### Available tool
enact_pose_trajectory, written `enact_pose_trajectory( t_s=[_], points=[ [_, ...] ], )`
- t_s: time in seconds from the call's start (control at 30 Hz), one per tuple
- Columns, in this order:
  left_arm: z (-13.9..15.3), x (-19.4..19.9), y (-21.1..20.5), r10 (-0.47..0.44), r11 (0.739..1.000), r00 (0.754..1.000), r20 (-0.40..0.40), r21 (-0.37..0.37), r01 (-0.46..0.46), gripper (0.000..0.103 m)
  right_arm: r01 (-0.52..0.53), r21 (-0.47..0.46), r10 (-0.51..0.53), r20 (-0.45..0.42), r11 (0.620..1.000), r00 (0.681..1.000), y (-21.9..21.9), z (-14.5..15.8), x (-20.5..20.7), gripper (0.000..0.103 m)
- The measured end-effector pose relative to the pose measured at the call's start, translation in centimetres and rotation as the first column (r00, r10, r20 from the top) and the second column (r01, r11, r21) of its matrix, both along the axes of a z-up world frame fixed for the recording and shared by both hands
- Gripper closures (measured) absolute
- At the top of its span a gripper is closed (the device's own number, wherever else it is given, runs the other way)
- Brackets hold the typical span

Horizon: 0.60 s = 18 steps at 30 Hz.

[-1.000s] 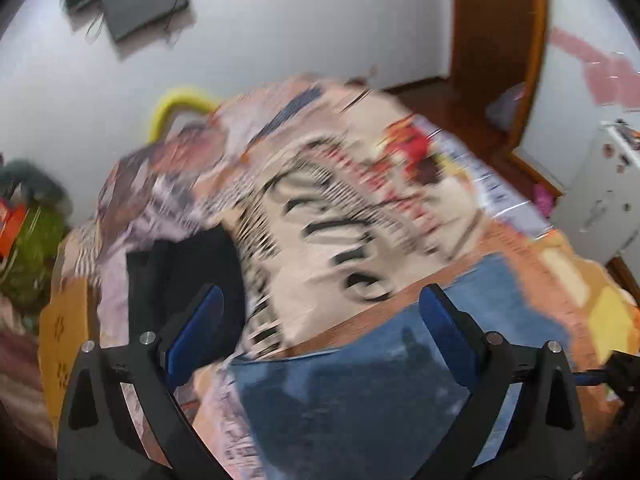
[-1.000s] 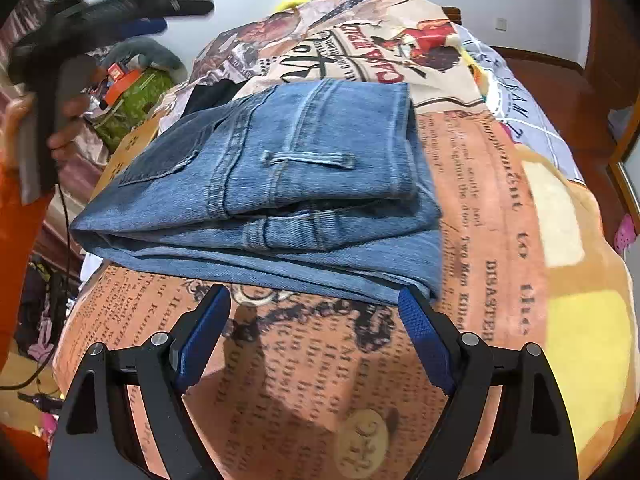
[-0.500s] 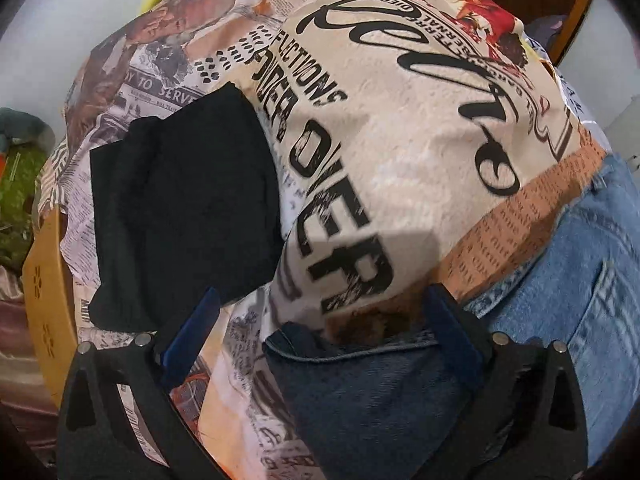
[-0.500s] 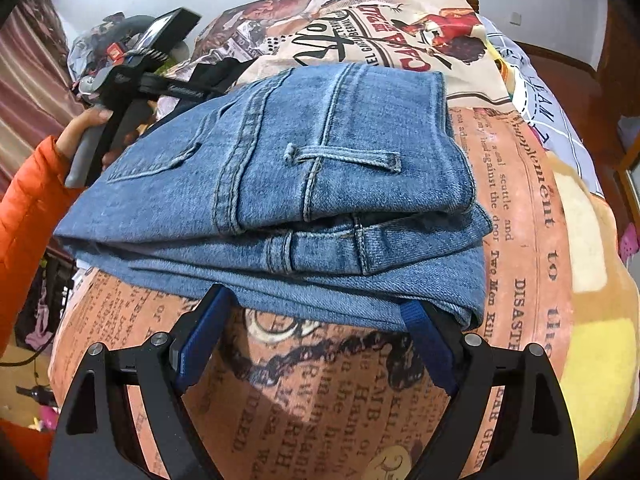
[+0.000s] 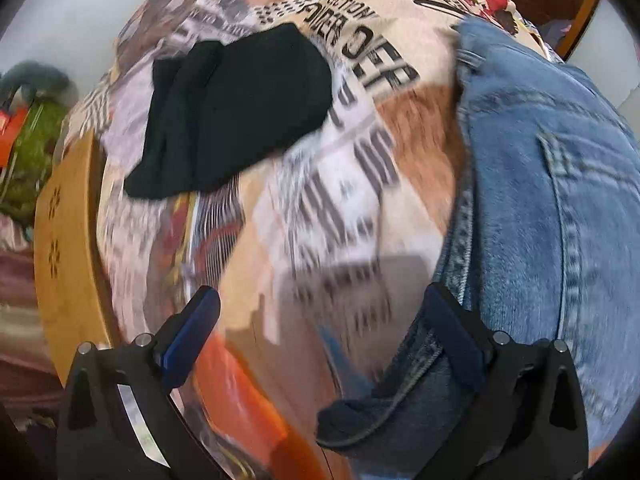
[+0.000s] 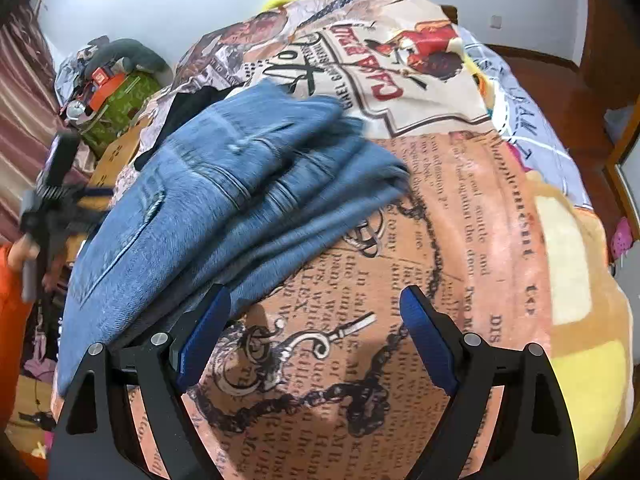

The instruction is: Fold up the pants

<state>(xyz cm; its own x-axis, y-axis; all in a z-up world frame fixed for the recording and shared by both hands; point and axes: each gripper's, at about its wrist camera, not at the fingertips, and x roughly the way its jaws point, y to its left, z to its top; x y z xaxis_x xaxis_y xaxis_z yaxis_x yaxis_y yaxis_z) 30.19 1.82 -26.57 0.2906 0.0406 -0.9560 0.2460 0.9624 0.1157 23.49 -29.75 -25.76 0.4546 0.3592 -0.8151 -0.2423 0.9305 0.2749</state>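
Folded blue jeans (image 6: 224, 192) lie in a stack on the printed bedspread (image 6: 440, 240). In the left wrist view the jeans (image 5: 560, 200) fill the right side. My left gripper (image 5: 320, 332) is open, low over the bedspread at the jeans' left edge, its right finger (image 5: 452, 340) against the denim waistband. My right gripper (image 6: 316, 332) is open over the bedspread, its left finger (image 6: 204, 332) touching the near edge of the jeans. The left gripper also shows, blurred, in the right wrist view (image 6: 52, 200).
A folded black garment (image 5: 236, 112) lies on the bed behind the left gripper. A wooden board (image 5: 68, 260) edges the bed on the left, with a cluttered green bag (image 6: 116, 108) beyond. A wooden door (image 5: 548, 0) and floor lie to the right.
The left gripper has swung left and down to the jeans' side edge. The jeans stack has shifted left and turned in the right wrist view. Both views are motion-blurred.
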Motion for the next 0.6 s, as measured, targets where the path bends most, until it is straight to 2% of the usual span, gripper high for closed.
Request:
enact_pose_trajectory(
  t_s=[0.2,0.37,0.47,0.57,0.6],
  points=[
    [1.0,-5.7,-1.0,0.041,0.994,0.999,-0.022,-0.100,-0.043,0.000,0.014,0.007,-0.014,0.050,1.000,0.999,-1.3,1.7,-1.5,0.017],
    [1.3,-7.5,-2.2,0.095,0.978,0.995,-0.022,-0.184,-0.098,0.000,-0.014,0.019,0.013,0.077,1.000,0.997,-1.2,2.9,-3.3,0.017],
    [2.2,-7.7,-3.2,0.092,0.985,0.995,0.034,-0.152,-0.086,0.003,-0.039,0.019,0.037,0.095,0.999,0.995,-0.4,3.3,-4.3,0.017],
    [4.0,-8.4,-4.3,0.072,0.995,0.986,0.153,-0.081,-0.060,0.004,-0.044,0.029,0.041,0.107,0.999,0.993,0.3,3.3,-5.1,0.018],
    [4.6,-8.5,-4.3,0.066,0.995,0.981,0.184,-0.083,-0.051,0.004,-0.038,0.033,0.034,0.107,0.999,0.994,0.4,3.3,-5.2,0.017]
  ],
)
